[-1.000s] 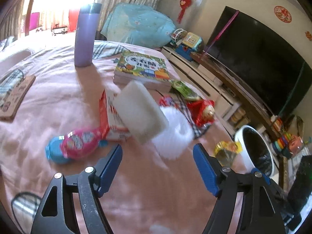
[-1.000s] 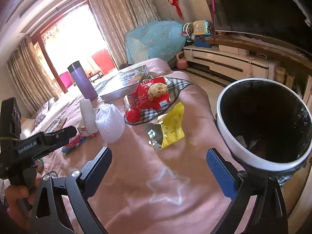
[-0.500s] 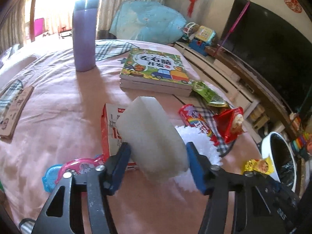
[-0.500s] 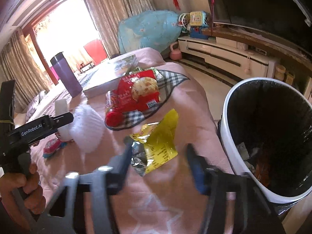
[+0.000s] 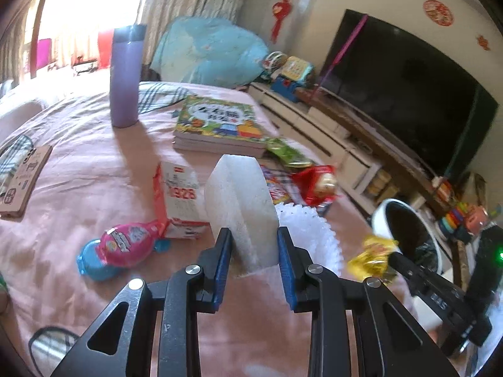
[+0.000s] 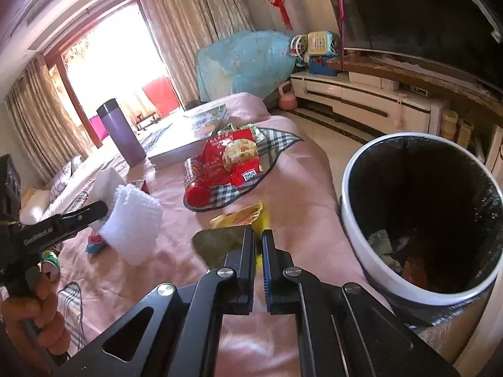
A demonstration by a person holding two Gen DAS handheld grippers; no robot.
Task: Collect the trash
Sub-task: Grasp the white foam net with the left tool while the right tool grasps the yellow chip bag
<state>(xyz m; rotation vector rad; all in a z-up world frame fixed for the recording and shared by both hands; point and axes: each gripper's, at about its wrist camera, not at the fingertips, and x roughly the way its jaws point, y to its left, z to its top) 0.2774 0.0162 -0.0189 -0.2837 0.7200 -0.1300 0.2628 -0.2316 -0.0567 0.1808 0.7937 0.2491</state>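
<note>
My left gripper [image 5: 254, 235] is shut on a white foam block [image 5: 240, 207] and holds it just above the pink bedspread [image 5: 94, 163]. My right gripper [image 6: 258, 235] is shut on a yellow snack wrapper [image 6: 234, 224], which also shows in the left wrist view [image 5: 374, 254], close to the white trash bin [image 6: 358, 251] with its black liner. A white foam net [image 6: 132, 223] lies beside the block. A red snack bag [image 6: 232, 157], a red-capped tube [image 6: 196, 185], a red and white carton [image 5: 179, 201] and a pink and blue packet [image 5: 122, 245] lie on the bed.
A purple flask [image 5: 125, 75] stands at the back of the bed. A stack of picture books [image 5: 220, 125] lies mid-bed, on a checked cloth [image 6: 270, 144]. A green wrapper [image 5: 286, 152] lies beside them. A TV stand [image 6: 361, 94] and TV [image 5: 402, 88] line the right wall.
Both grippers closed: the left on the foam block, the right on the yellow wrapper. The wrapper has come up off the bed, and the right gripper has moved closer to the bin.
</note>
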